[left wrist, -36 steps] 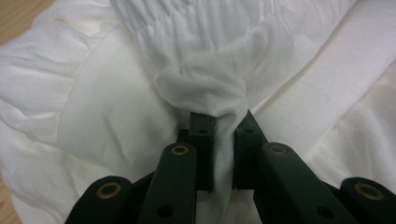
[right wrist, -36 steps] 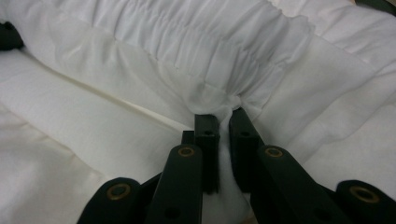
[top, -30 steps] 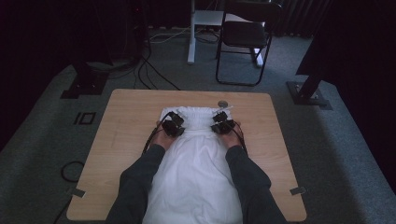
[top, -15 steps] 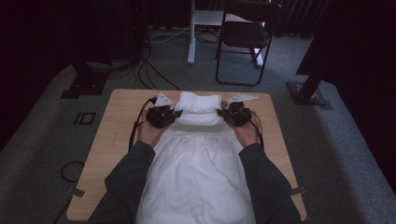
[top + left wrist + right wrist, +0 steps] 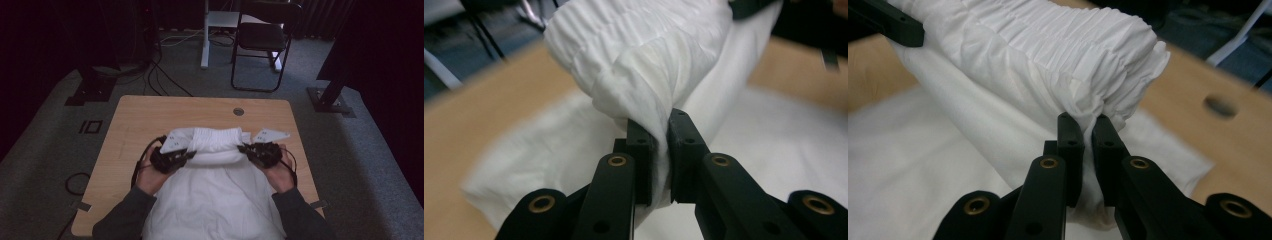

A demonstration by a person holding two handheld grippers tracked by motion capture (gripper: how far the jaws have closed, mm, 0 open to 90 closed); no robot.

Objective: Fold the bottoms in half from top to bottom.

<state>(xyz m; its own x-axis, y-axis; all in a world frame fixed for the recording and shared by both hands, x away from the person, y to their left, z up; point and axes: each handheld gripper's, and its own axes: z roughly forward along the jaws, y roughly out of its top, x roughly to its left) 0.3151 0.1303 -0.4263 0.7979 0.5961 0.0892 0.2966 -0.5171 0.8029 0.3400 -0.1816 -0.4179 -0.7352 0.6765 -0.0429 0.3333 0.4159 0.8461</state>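
I see one white garment [image 5: 215,200] on the wooden table [image 5: 150,115], at the near centre. Its long axis runs near to far, with the gathered elastic waistband [image 5: 215,142] at the far end, lifted off the table and folded back toward the near side. The waistband itself runs left to right.

I have two grippers in play. The left gripper [image 5: 187,156] has its jaws pressed together on the left end of the waistband; in the left gripper view the fabric [image 5: 659,115] is pinched between the pads. The right gripper [image 5: 246,149] pinches the right end the same way [image 5: 1088,115].

One round hole [image 5: 238,111] sits near the table's far edge. One folding chair [image 5: 262,40] stands beyond the table.
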